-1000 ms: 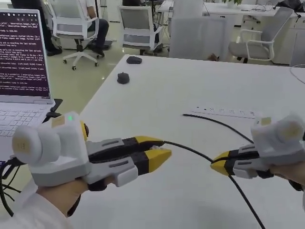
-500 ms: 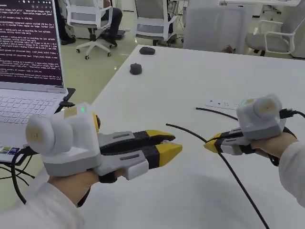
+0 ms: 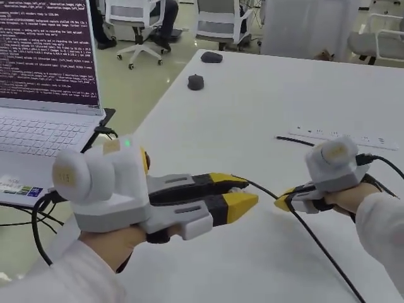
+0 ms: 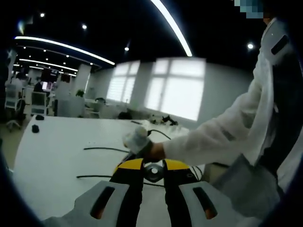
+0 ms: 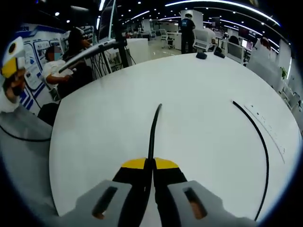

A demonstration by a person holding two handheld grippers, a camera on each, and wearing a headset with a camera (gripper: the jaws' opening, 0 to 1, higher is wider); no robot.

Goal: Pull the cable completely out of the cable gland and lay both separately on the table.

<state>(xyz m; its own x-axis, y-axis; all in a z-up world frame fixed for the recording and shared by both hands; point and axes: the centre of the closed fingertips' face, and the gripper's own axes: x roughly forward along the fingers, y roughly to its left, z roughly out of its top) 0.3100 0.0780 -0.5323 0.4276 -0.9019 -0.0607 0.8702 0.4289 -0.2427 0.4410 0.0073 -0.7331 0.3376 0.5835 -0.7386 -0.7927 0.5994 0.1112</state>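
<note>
My left gripper (image 3: 249, 191) is shut on a small grey cable gland (image 4: 152, 172), which sits between its yellow tips (image 4: 152, 165) with its hole facing the camera. My right gripper (image 3: 278, 203) is shut on the black cable (image 3: 315, 240) a short way to the right. In the right gripper view the cable (image 5: 152, 132) runs forward from the shut jaws (image 5: 151, 163) to a bare free end lying over the white table (image 5: 199, 104). In the head view that end lies just beside the left gripper's upper jaw. The rest of the cable trails toward the table's near right.
An open laptop (image 3: 44, 76) stands at the left, with dark leads (image 3: 38, 221) hanging off the table edge. A white power strip (image 3: 341, 134) lies at the far right, with a second cable stretch beside it. Two computer mice (image 3: 196, 82) sit at the back. Office chairs stand beyond.
One second ago the cable ran into the left gripper's jaws. It has since come free of them and the right gripper has drawn it rightward. The head camera has shifted.
</note>
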